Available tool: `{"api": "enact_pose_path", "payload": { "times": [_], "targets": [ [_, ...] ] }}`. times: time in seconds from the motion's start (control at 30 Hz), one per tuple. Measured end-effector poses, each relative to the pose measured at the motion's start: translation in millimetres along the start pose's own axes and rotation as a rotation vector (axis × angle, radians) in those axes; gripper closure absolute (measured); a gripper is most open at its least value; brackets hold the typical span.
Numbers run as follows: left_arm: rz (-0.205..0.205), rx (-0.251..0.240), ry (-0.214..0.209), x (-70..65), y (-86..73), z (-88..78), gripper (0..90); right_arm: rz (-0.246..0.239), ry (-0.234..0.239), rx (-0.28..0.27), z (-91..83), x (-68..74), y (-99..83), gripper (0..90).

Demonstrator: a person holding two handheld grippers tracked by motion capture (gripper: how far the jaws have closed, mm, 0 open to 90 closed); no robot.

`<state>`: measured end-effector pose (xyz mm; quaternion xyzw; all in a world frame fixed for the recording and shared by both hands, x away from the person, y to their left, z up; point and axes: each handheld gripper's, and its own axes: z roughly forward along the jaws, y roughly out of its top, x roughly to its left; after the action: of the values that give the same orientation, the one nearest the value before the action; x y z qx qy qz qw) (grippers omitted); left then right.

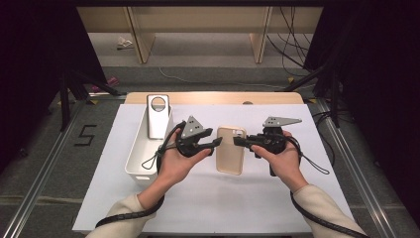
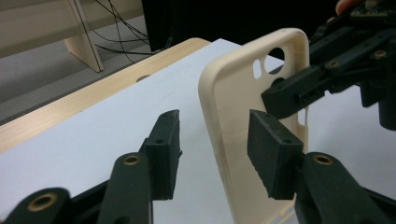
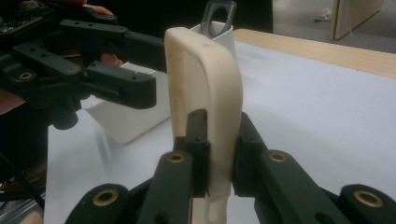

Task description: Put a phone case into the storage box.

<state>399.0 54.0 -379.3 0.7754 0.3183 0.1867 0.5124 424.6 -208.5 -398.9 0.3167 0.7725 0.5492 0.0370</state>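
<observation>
Two grippers meet mid-frame over the white desk [image 1: 208,198]: right gripper [image 1: 239,141] fingers clamped on one cream phone case [image 1: 231,150], left gripper [image 1: 216,142] fingers apart around its opposite edge; left of centre, one white bin [image 1: 136,161] holds one silver case [image 1: 158,116]

- The phone case [image 1: 231,149] is cream-coloured, a thin shell with rounded corners, seen in the middle of the high view.
- It is lifted off the white sheet, its camera end toward the top of the frame.
- The camera cut-outs [image 2: 270,62] sit upper right in the left gripper view.
- Its hollow side probably faces left there.
- Its rounded edge [image 3: 205,84] stands upright at centre in the right gripper view.
</observation>
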Motion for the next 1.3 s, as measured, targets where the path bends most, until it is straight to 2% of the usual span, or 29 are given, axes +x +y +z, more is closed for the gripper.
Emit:
{"api": "enact_pose_path", "payload": {
  "times": [0.4,0.73,0.87,1.1,1.3],
  "targets": [
    [-0.047,-0.031,0.013,-1.4,4.1,7.1,68.7,-0.003,-0.007,-0.008,-0.5,0.6,0.1,80.4],
    [-0.079,-0.026,0.025,-1.4,3.6,9.6,79.2,-0.009,-0.009,-0.011,0.1,1.5,0.1,80.4],
    [-0.093,-0.021,0.028,-1.4,4.0,10.2,80.6,-0.013,-0.013,-0.01,0.2,1.5,-0.2,80.3],
    [-0.096,-0.021,0.035,-3.5,5.5,9.0,82.9,-0.02,-0.024,-0.007,0.4,1.6,-0.3,79.2],
    [-0.079,-0.016,0.061,-3.9,5.3,9.1,83.5,-0.033,-0.035,-0.003,1.1,2.3,0.3,70.3]
  ]
}}
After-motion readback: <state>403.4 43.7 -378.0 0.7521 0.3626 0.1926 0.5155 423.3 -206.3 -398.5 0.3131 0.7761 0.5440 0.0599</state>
